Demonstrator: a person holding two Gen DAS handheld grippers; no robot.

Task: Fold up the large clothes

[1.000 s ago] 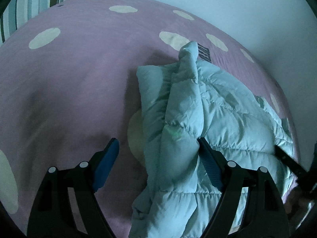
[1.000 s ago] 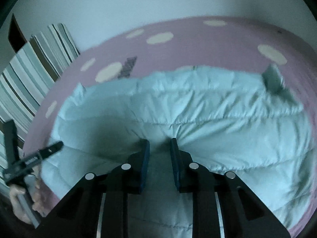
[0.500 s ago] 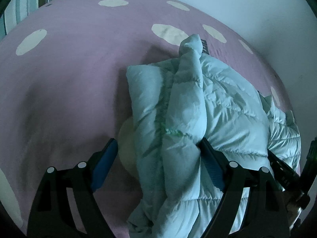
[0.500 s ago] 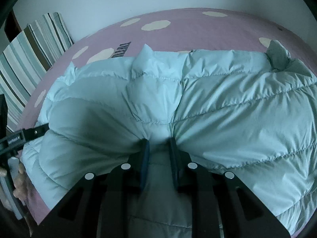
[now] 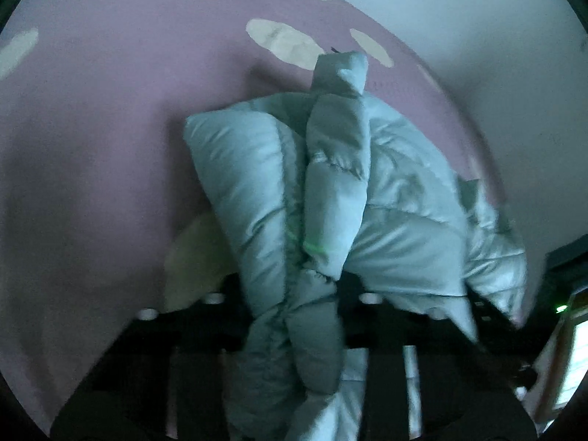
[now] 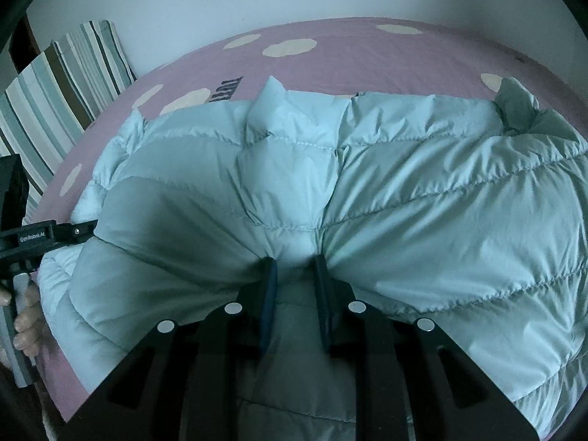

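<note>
Pink bed cover with cream spots (image 6: 367, 42) fills both views; striped pillow (image 6: 62, 84) at its far-left edge. Pale mint quilted puffer jacket (image 6: 404, 191) lies bunched on the cover, near the side closest to the wall in the left view. Looks light, soft, springy, with a slick shell (judgement: it will puff back open and slide), so best taken at stitched seams or hem edges with a deep bite. Right gripper (image 6: 293, 286) is pinched closed on a jacket fold. Left gripper (image 5: 290, 297) is blurred, fabric between its fingers; cannot tell if clamped. Versus a second ago: jacket more gathered and lifted, left gripper's fingers drawn in from wide apart.
</note>
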